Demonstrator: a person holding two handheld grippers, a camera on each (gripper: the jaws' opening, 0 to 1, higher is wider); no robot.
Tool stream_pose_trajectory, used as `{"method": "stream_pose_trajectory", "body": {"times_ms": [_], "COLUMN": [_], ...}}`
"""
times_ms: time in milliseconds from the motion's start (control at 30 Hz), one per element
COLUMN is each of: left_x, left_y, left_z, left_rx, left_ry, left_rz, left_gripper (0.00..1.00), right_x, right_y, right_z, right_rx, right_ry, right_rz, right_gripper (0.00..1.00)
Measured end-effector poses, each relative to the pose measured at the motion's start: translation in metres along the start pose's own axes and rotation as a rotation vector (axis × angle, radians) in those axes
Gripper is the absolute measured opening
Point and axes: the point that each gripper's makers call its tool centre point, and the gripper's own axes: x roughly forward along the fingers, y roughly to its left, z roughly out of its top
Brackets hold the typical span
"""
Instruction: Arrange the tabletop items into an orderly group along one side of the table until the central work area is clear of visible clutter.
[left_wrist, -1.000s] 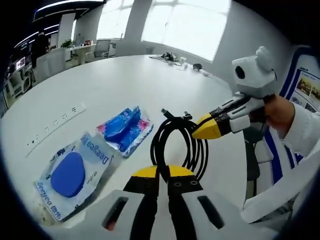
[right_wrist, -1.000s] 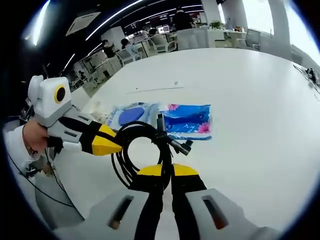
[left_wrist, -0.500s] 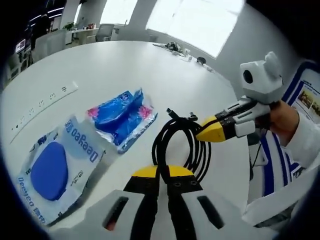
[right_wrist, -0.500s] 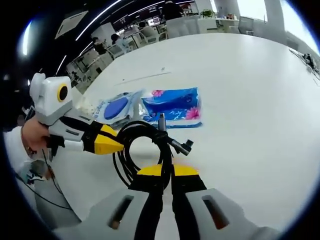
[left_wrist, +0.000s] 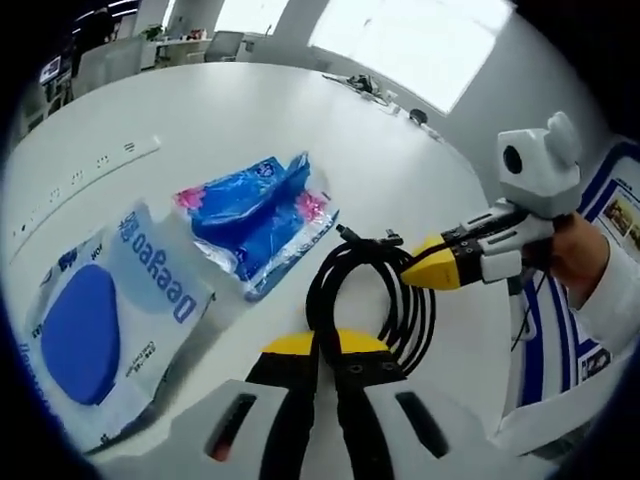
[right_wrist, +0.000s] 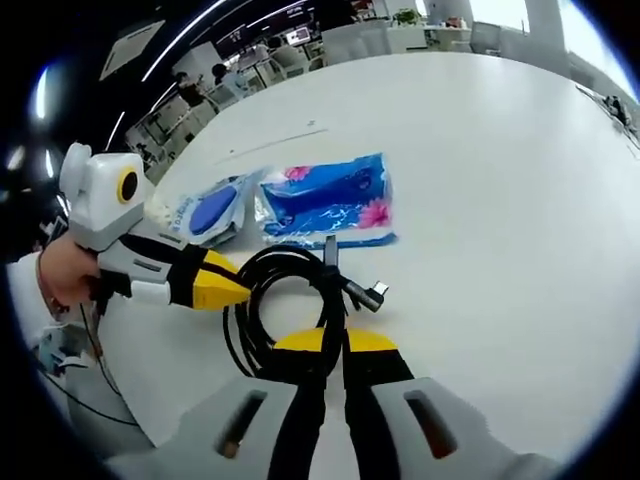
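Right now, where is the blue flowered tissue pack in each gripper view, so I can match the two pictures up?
Left gripper view: the blue flowered tissue pack lies left of centre on the white table, above the coiled black cable.
Right gripper view: the pack lies just above centre, beyond the cable.
Shared landmark: the clear packet with the blue oval beside the pack, on its left in both views.
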Motion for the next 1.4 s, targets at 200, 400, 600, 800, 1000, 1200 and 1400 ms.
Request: {"method": "stream_pose_trajectory", "body": {"times_ms": [200, 400, 600, 800, 1000, 1200, 1400], "left_x": [0.004, 0.005, 0.005, 0.001, -0.004, -0.01, -0.017], "left_y": [0.003, 0.003, 0.004, 0.004, 0.005, 0.004, 0.002], "left_z": [0.0, 0.001, 0.001, 0.0, 0.0, 0.0, 0.003], "left_rx": [-0.012, -0.009, 0.027, 0.033, 0.033, 0.031, 0.035], "left_ry": [-0.002, -0.008, -0.006, -0.004, -0.007, -0.011, -0.025], "left_rz": [0.009, 0.014, 0.03, 0.041, 0.044, 0.048, 0.053], "left_gripper": [0.03, 0.04, 0.06, 0.08, 0.18, 0.24, 0.3], "right_x": [0.005, 0.005, 0.005, 0.0, -0.002, -0.007, -0.011], "right_y": [-0.006, -0.007, -0.008, -0.011, -0.012, -0.01, -0.01], "right_z": [-0.001, -0.003, -0.001, 0.002, 0.0, 0.004, 0.009], "right_rx": [0.004, 0.005, -0.007, -0.008, -0.021, -0.034, -0.049], "right_ry": [0.006, 0.004, -0.008, -0.022, -0.025, -0.038, -0.047], "right_rz": [-0.009, -0.015, -0.027, -0.039, -0.051, -0.062, -0.065], "right_gripper": [0.03, 0.04, 0.06, 0.11, 0.21, 0.23, 0.28]}}
